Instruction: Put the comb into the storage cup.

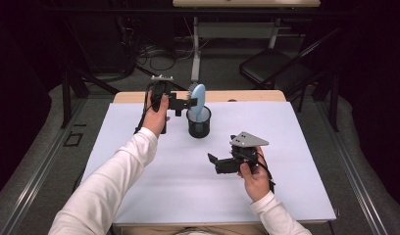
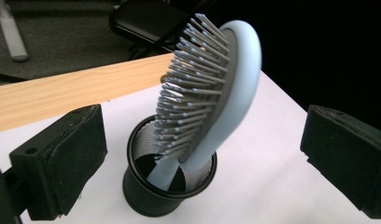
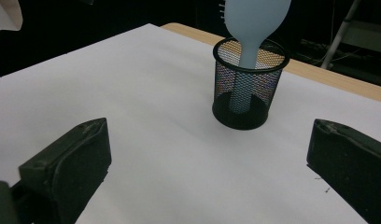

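In the high view, a pale blue hairbrush (image 1: pixel 198 98) is seen standing handle-down in a black mesh cup (image 1: pixel 198 123) near the far edge of the white-covered bench (image 1: pixel 154 186). The left gripper (image 1: pixel 187 103) is held just beside the brush head, its jaws spread; the right gripper (image 1: pixel 212 160) is held well apart from the cup, nearer the person, jaws likewise spread and holding nothing.

In the left gripper view, the brush head (image 2: pixel 212 93) is framed between the two open jaws, tilted, bristles turned toward the left jaw and the smooth back toward the right one. The handle is sunk into the cup (image 2: pixel 167 186). For a sound grasp, it is judged that the jaws should be closed lower down, on the neck rather than across the bristles (these would give and let the brush twist). Any lift is best made along the line of the handle, so that the light cup is not dragged over.

In the right gripper view, the cup (image 3: pixel 250 84) and the brush handle (image 3: pixel 247 56) are seen ahead, between the open jaws but well beyond them. The cup could be steadied by this gripper.
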Action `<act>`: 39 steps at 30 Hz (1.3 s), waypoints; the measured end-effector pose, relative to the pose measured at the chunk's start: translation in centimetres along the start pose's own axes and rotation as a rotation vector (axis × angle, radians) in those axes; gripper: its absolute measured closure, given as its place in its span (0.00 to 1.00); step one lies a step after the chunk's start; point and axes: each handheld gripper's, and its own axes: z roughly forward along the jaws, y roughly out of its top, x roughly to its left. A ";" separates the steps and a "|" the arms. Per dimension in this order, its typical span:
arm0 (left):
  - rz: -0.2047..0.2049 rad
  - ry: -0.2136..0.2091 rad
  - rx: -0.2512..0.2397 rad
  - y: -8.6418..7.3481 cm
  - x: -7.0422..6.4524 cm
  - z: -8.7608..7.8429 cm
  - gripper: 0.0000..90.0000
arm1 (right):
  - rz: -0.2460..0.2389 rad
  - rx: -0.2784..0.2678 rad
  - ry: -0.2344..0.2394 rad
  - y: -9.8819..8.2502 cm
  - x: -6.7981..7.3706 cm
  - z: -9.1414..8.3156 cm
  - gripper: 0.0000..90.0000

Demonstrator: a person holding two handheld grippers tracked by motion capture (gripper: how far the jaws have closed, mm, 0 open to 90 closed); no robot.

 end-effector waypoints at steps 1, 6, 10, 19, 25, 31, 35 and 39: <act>0.004 -0.005 0.003 0.0 -0.1 -0.1 0.01 | -0.003 0.002 -0.001 0.0 0.0 0.0 0.00; 0.024 -0.025 0.012 0.0 -0.5 -0.8 0.01 | -0.003 0.003 -0.002 0.0 -0.1 0.0 0.00; 0.038 -0.026 0.025 0.0 -0.5 -1.3 0.01 | -0.003 0.004 -0.002 -0.1 -0.1 0.0 0.00; 0.043 -0.026 0.044 -0.5 -0.6 -2.2 0.01 | 0.003 -0.001 -0.002 0.0 -0.3 -0.1 0.00; 0.061 -0.029 0.058 -0.6 -1.2 -3.0 0.01 | 0.004 0.000 0.001 0.0 -0.3 0.0 0.00; 0.065 -0.035 0.081 -0.8 -1.5 -3.7 0.01 | 0.002 -0.002 0.001 0.1 -0.4 -0.2 0.00; 0.066 -0.032 0.082 -1.0 -1.5 -4.3 0.01 | 0.007 -0.002 -0.004 0.0 -0.5 -0.3 0.00; 0.061 -0.041 0.087 -1.3 -1.4 -4.9 0.01 | 0.014 -0.002 -0.004 0.0 -0.6 -0.4 0.00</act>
